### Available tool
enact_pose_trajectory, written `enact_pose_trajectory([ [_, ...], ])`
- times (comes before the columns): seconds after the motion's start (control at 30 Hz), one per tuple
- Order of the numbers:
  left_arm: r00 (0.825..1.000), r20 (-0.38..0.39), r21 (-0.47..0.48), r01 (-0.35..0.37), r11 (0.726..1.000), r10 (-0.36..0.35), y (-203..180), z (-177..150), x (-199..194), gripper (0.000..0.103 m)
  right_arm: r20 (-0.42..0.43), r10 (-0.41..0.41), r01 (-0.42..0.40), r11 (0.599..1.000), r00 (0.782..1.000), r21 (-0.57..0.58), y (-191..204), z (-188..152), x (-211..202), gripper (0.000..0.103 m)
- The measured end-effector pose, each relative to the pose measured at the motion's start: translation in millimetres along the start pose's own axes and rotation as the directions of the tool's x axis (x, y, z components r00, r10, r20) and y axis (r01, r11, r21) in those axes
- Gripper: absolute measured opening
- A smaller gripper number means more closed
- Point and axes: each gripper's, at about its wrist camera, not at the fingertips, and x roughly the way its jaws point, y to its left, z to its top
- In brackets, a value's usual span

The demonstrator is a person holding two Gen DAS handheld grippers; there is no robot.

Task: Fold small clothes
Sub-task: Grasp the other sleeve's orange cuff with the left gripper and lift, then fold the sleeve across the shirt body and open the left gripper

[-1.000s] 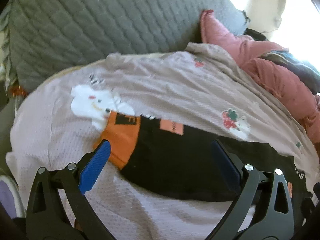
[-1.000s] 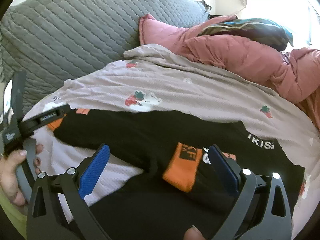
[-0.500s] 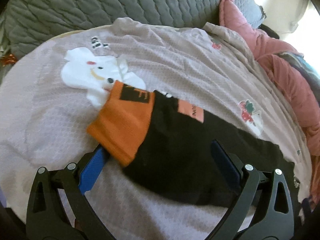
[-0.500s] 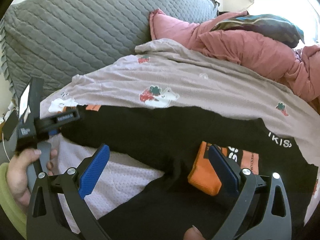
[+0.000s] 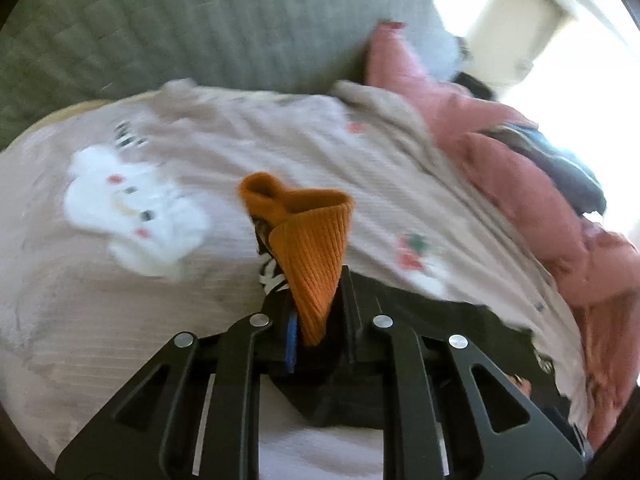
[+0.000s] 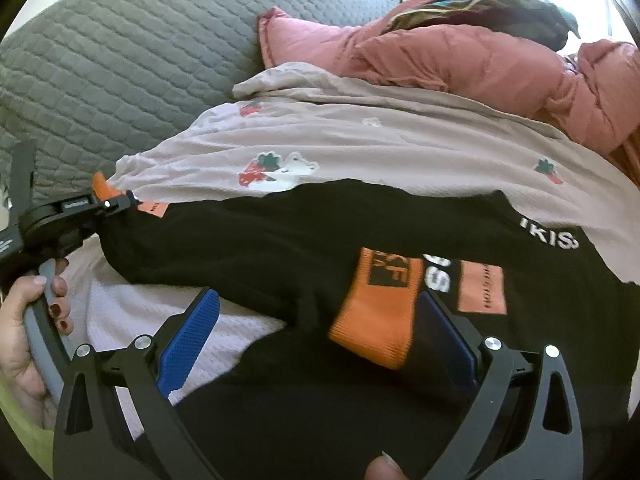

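Observation:
A black sweatshirt with orange cuffs lies spread on a mauve blanket. In the left wrist view my left gripper has its jaws closing, pads pressed on one orange cuff, which stands bunched up above the fingers. The right wrist view shows that left gripper at the sleeve's far left end, held by a person's hand. My right gripper is open and low over the sweatshirt. The other orange cuff lies flat between its blue pads, close to the right one.
A grey quilted sofa back rises behind the blanket. A pink padded jacket with a dark garment on it lies at the back right. The blanket has a white cartoon print at the left.
My left gripper went from wide open to shut on the orange cuff, which now stands bunched and raised. My right gripper sank closer to the other cuff, still open.

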Motion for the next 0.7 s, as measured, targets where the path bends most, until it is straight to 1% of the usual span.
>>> enact_pose_trajectory([
  [0.07,0.996,0.004,0.040,0.086,0.995,-0.086,-15.1,-3.4,-9.6,0.008,0.006,-0.002,0.002,1.000,1.000,0.019,-8.6,-3.1,-7.9,0.098],
  [0.2,0.983,0.010,0.150,0.181,0.972,-0.185,-49.6,-15.1,-27.1,0.007,0.012,-0.027,0.026,0.997,1.000,0.074,-35.1,-12.1,-26.1,0.098],
  [0.27,0.970,-0.012,0.194,0.239,0.951,-0.242,-69.9,-23.9,-30.6,0.007,0.011,-0.045,0.044,0.994,0.999,0.097,-48.6,-16.2,-34.2,0.098],
  [0.3,0.961,-0.030,0.209,0.274,0.939,-0.274,-79.9,-29.2,-30.7,0.007,0.014,-0.058,0.056,0.992,0.998,0.112,-58.1,-19.7,-40.1,0.098],
  [0.37,0.947,-0.056,0.236,0.321,0.917,-0.317,-97.4,-40.3,-32.3,0.007,0.017,-0.079,0.077,0.989,0.997,0.130,-71.9,-25.0,-49.0,0.098],
  [0.47,0.927,-0.107,0.305,0.375,0.875,-0.360,-128.2,-61.3,-34.4,0.007,0.024,-0.121,0.116,0.979,0.992,0.168,-97.2,-35.3,-65.8,0.098],
  [0.53,0.917,-0.135,0.346,0.399,0.849,-0.376,-145.6,-73.8,-34.6,0.007,0.032,-0.150,0.141,0.970,0.988,0.200,-115.8,-42.2,-77.5,0.098],
  [0.63,0.897,-0.200,0.383,0.441,0.812,-0.393,-169.1,-96.8,-30.7,0.007,0.032,-0.193,0.180,0.953,0.981,0.243,-140.6,-55.0,-93.3,0.098],
  [0.7,0.900,-0.225,0.405,0.434,0.805,-0.372,-176.8,-107.6,-27.4,0.007,0.027,-0.217,0.203,0.943,0.976,0.264,-153.0,-61.9,-99.1,0.098],
])
